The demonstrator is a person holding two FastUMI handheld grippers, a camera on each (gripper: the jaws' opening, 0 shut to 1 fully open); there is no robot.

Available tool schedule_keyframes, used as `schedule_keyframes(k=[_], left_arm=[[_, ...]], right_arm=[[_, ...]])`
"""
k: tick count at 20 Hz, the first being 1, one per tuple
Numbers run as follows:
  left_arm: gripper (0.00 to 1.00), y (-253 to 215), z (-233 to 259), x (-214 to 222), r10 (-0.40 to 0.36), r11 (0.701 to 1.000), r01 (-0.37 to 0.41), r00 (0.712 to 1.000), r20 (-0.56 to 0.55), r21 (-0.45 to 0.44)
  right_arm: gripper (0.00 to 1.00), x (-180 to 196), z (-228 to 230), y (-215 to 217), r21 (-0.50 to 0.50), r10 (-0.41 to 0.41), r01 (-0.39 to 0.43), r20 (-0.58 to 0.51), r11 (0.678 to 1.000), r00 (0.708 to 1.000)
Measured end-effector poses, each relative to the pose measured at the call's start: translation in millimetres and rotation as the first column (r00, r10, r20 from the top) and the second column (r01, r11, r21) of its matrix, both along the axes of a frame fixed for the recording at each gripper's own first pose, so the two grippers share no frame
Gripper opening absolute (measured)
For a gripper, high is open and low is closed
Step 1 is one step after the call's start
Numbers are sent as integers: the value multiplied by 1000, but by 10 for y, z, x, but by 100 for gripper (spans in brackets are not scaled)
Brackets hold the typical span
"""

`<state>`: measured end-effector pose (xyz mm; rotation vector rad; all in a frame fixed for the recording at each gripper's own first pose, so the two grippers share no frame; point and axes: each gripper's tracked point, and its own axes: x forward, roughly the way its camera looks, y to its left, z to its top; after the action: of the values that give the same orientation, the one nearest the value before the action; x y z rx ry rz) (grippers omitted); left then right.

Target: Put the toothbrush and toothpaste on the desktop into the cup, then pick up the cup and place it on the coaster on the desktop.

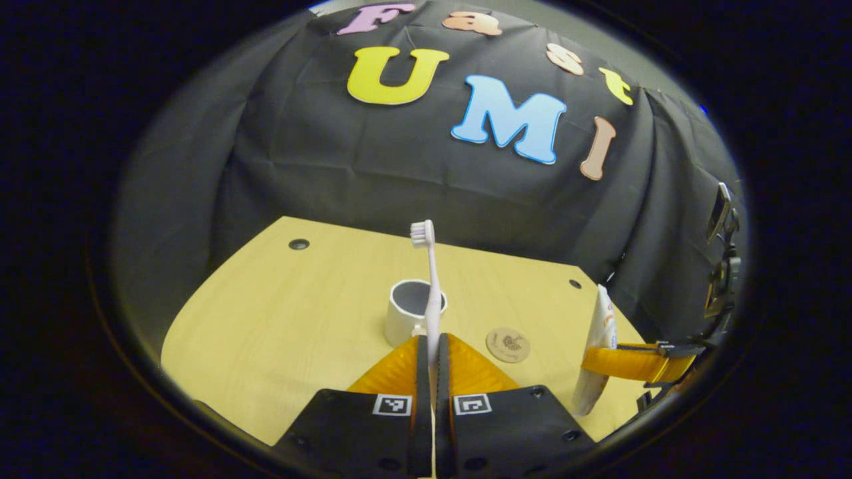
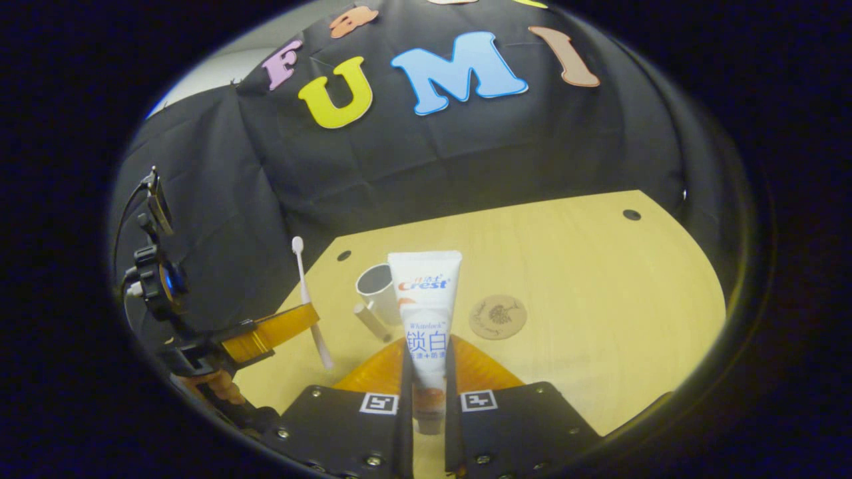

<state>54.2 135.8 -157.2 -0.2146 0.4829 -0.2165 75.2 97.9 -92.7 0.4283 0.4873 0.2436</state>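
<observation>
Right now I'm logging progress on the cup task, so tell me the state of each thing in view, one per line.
Toothbrush: upright, bristles up, clamped in the left tongs, above the table.
Toothpaste: upright, clamped in the right tongs, not yet in the cup.
Cup: upright on the table, nothing in it yet.
Coaster: flat on the table, bare, beside the cup.

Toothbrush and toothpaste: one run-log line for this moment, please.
left hand-held gripper shut on toothbrush | right hand-held gripper shut on toothpaste | cup empty | coaster bare

white cup (image 1: 404, 313), pale pink toothbrush (image 1: 432, 286), tan patterned coaster (image 1: 507, 344)
</observation>
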Motion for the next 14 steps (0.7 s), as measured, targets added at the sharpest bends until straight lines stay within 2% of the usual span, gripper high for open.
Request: schedule_keyframes(k=[4,9,14], left_arm=[[9,10,191,183,-6,1000,6,993,117,-4],[8,-39,493,556,-18,1000,14,960,279,17],[8,-191,462,1084,-13,999,0,945,328,38]], right_arm=[[19,107,87,-12,15,-8,8,13,1000,1000],[19,129,41,8,-13,2,-2,-9,1000,1000],[19,115,-53,49,-39,18,-20,-45,999,999]])
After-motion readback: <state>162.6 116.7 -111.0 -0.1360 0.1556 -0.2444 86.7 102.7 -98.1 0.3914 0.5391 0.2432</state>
